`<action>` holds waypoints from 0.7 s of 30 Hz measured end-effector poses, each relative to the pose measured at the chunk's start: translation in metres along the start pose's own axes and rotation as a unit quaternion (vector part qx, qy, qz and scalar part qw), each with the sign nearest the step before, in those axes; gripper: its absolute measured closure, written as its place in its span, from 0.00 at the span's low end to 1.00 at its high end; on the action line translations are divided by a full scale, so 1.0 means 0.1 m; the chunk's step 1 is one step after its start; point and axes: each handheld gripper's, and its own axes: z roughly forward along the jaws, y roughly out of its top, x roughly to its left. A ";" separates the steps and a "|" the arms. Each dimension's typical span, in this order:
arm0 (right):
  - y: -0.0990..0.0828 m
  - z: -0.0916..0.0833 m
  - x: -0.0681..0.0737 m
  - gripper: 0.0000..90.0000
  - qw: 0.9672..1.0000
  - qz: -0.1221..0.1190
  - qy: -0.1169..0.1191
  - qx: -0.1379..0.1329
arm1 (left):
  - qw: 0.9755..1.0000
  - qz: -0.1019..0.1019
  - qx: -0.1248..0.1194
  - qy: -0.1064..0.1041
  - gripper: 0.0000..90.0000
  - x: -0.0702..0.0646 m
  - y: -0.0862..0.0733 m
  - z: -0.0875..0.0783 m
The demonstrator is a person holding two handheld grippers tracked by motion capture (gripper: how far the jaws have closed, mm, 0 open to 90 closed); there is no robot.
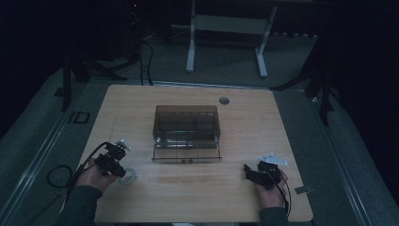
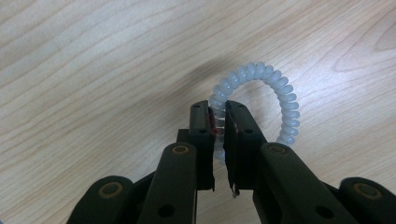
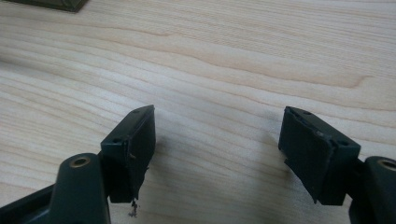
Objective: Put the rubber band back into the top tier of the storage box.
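Observation:
A pale translucent spiral hair tie (image 2: pixel 271 88) lies as a ring on the wooden table (image 1: pixel 235 183). My left gripper (image 2: pixel 218 109) is shut on its near side, the coil pinched between the two black jaws. From above, the hair tie (image 1: pixel 131 177) sits at the table's front left, right beside my left gripper (image 1: pixel 120 172). At the front right, my right gripper (image 1: pixel 248 170) rests low over bare wood. In the right gripper view that gripper (image 3: pixel 217 133) stands open with nothing between its jaws.
A smoky transparent drawer box (image 1: pixel 187 123) stands mid-table, its drawer (image 1: pixel 187 151) pulled out toward me. A round grommet (image 1: pixel 224 100) sits near the far edge. A small grey tab (image 1: pixel 303 190) lies at the front right corner. A cable (image 1: pixel 59 175) trails off the left side.

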 end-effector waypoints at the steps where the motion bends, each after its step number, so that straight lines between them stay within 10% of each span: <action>1: 0.00 0.00 0.00 0.30 1.000 0.000 0.000 0.000 | 1.000 0.002 -0.001 0.000 0.91 0.00 0.00 -0.01; 21: 0.00 0.00 0.00 0.30 1.000 0.000 0.000 0.000 | 1.000 0.022 -0.020 -0.005 0.91 -0.06 0.09 -0.20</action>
